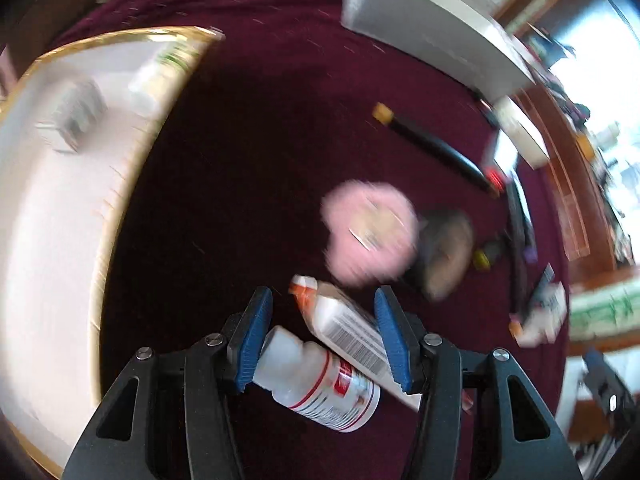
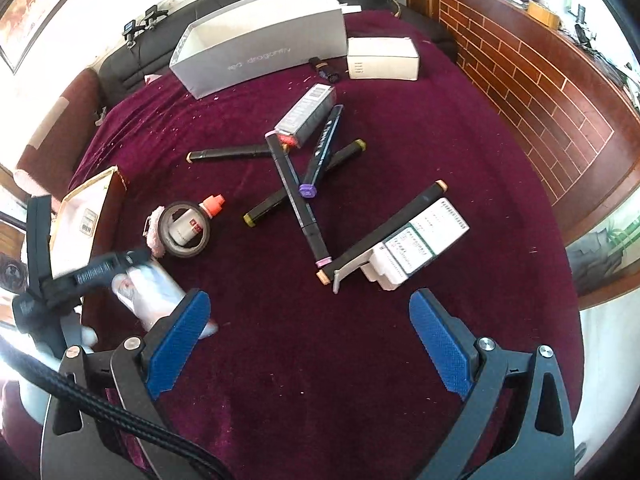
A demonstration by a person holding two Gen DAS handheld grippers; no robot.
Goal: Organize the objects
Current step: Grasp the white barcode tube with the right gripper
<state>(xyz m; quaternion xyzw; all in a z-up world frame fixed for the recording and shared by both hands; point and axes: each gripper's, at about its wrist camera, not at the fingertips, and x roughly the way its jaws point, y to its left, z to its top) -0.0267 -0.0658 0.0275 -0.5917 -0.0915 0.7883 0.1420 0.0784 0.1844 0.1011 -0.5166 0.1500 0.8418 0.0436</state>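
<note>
On the maroon cloth [image 2: 360, 340], the left gripper [image 1: 324, 334] clenches a white bottle [image 1: 320, 384]; right gripper [image 2: 310, 344] released, empty. Next, probably: carry it into the gold-rimmed box [image 1: 120, 184].

Seen from our left gripper [image 1: 324, 336], the blue-padded jaws clamp a white bottle [image 1: 320, 384] with a red-banded label, held crosswise. Behind it lies a white tube [image 1: 344, 324] with an orange cap and a barcode — we cannot tell whether the jaws touch it. On the maroon cloth [image 1: 248, 152] beyond sit a blurred pink round thing [image 1: 370, 232] and a black marker [image 1: 436, 148]. A gold-edged white box [image 1: 52, 200] fills the left.
</note>
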